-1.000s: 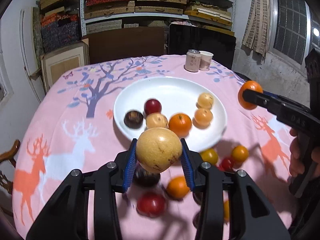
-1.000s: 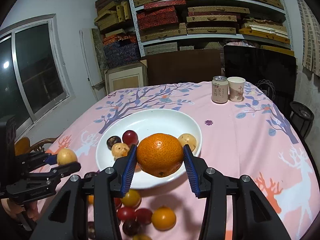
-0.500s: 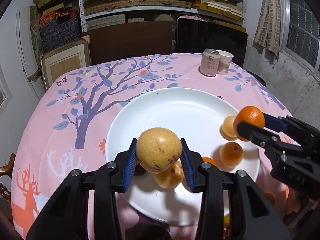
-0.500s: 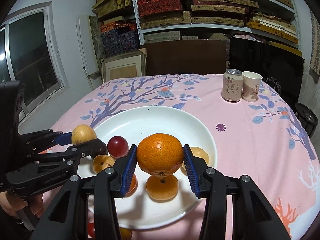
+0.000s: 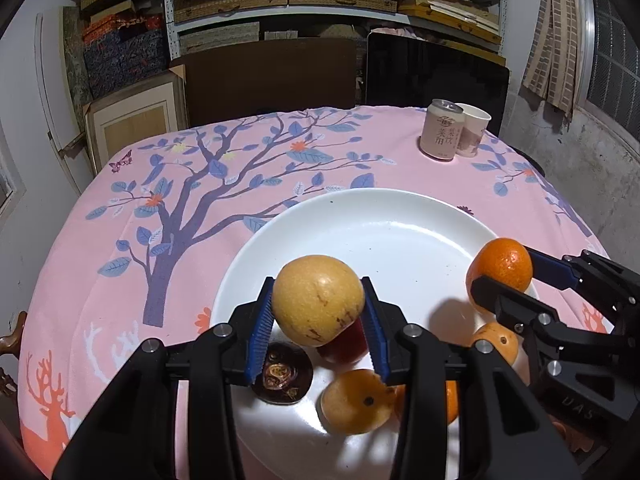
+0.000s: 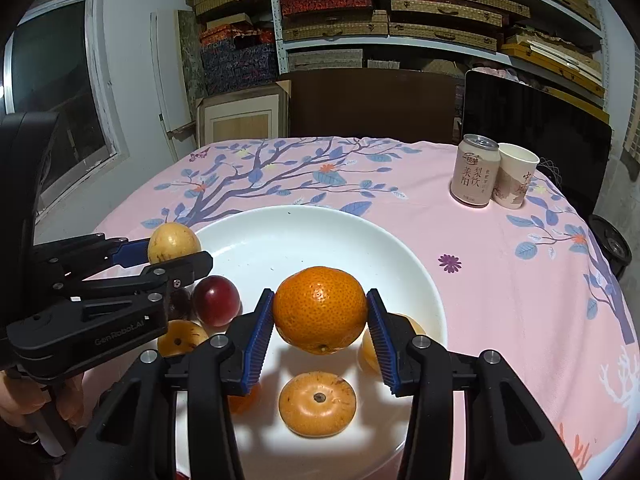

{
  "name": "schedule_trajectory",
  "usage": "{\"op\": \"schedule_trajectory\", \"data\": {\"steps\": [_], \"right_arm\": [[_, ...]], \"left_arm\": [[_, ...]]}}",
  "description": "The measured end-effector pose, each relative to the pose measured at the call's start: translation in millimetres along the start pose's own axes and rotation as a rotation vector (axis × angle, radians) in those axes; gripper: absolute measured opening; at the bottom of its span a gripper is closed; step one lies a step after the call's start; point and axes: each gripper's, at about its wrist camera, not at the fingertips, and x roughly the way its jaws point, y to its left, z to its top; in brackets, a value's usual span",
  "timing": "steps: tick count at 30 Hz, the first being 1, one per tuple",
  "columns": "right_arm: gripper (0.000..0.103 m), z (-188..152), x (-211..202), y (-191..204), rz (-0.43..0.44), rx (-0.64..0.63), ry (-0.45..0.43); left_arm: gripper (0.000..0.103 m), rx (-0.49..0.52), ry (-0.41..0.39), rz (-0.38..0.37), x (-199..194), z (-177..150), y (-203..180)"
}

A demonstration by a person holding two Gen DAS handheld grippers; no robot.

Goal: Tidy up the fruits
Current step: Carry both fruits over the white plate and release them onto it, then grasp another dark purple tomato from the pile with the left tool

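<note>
My left gripper is shut on a yellow round fruit and holds it above the near left part of the white plate. My right gripper is shut on an orange above the plate's near right part. Each gripper shows in the other view: the right one, the left one. On the plate lie a red plum, a dark fruit and several orange fruits.
A drink can and a paper cup stand at the far right of the pink tablecloth. Chairs, a dark panel and shelves of boxes stand behind the table.
Both grippers have moved forward over the plate with their fruits still held. The loose fruits on the cloth near the front edge have dropped out of view.
</note>
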Motion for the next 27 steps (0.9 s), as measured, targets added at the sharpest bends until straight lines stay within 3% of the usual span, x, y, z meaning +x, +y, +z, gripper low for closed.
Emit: {"op": "schedule_trajectory", "data": {"steps": [1,2,4,5,16,27], "right_arm": [[0.048,1,3,1,0.004,-0.006,0.011],[0.048,1,6,3,0.016,-0.012,0.031],[0.065,1,4,5,0.020,-0.019,0.024],[0.066,1,0,5,0.015,-0.020,0.006],[0.067,-12,-44,7,-0.009,-0.023,-0.027],[0.067,-58,-102,16,-0.052,-0.025,-0.010]], "left_arm": [[0.040,0.002,0.010,0.004,3,0,0],[0.047,0.000,0.020,0.004,5,0,0],[0.066,-0.015,-0.005,0.010,0,0,2],[0.072,-0.011,-0.026,0.023,-5,-1,2],[0.076,0.014,-0.078,0.008,-63,-26,-5],[0.083,0.128,-0.042,-0.086,-136,-118,-42]]}}
